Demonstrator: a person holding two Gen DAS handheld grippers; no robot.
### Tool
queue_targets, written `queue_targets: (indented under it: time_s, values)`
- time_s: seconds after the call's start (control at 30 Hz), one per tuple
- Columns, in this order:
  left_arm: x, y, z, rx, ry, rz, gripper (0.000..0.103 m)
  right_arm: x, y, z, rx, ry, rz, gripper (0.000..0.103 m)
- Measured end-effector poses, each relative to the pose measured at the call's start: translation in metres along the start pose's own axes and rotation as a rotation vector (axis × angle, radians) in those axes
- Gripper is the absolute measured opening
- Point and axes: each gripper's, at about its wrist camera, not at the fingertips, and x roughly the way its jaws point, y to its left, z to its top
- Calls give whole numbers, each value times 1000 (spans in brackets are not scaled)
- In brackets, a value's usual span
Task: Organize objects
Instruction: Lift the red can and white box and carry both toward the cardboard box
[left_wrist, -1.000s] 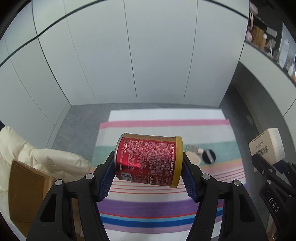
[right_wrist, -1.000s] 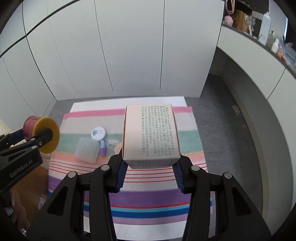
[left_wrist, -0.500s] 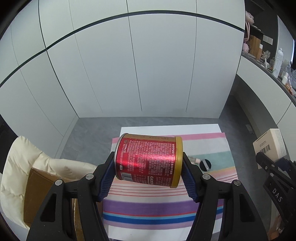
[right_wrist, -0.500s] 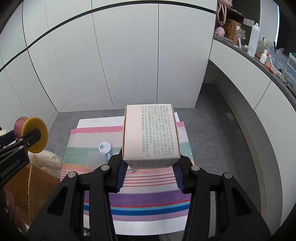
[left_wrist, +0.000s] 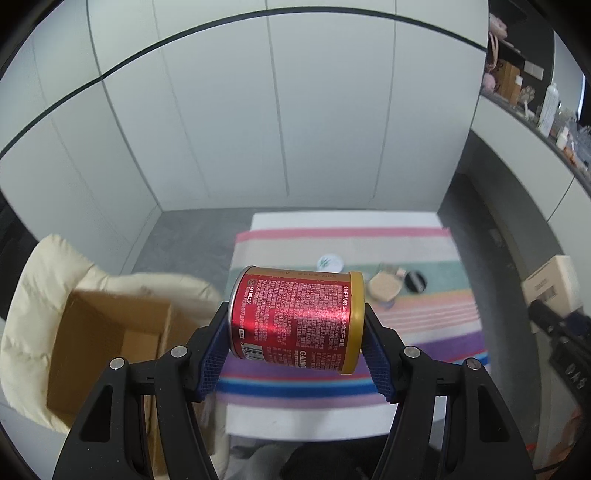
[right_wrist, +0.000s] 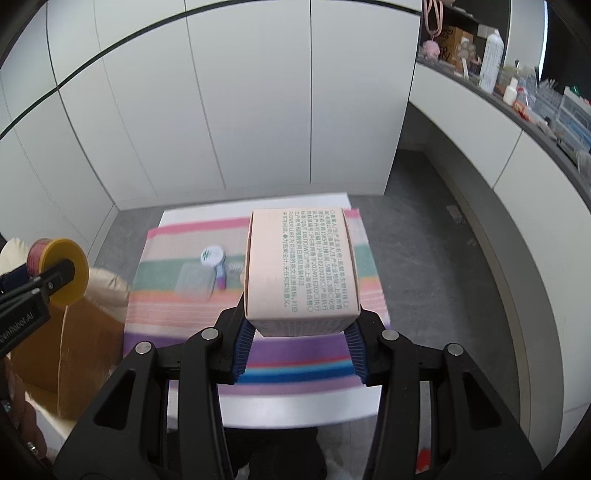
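My left gripper (left_wrist: 295, 347) is shut on a red can (left_wrist: 295, 317) with a gold rim, held sideways high above the striped cloth (left_wrist: 424, 321). The can also shows in the right wrist view (right_wrist: 59, 269). My right gripper (right_wrist: 299, 347) is shut on a pale pink box (right_wrist: 301, 262) with green print, also held high above the cloth (right_wrist: 303, 350); the box shows at the left wrist view's right edge (left_wrist: 550, 284). An open cardboard box (left_wrist: 107, 343) sits on a cream cushion (left_wrist: 33, 295) left of the table.
On the cloth lie a white round jar (right_wrist: 211, 255), a clear square case (right_wrist: 195, 280), a small purple tube (right_wrist: 220, 280), a beige compact (left_wrist: 384, 287) and a black round lid (left_wrist: 415, 280). White cabinets stand behind; a cluttered counter (right_wrist: 517, 92) runs along the right.
Both grippers have risen and pulled back from the table with their loads; the left one has swung left, bringing the cardboard box into view.
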Motion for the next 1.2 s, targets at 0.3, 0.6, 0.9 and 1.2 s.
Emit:
queue_targets:
  time_s: [0.3, 0.6, 0.9, 1.2]
  values:
    - [-6, 34, -57, -33, 53, 38, 66, -24, 8, -49, -22, 36, 18, 46]
    - [-24, 44, -76, 5, 17, 50, 67, -39, 4, -88, -12, 71, 38, 46]
    - [-28, 55, -80, -9, 13, 56, 67, -42, 16, -97, -33, 77, 40, 46]
    - [-40, 106, -94, -104, 20, 130, 67, -32, 70, -90, -127, 83, 125, 46]
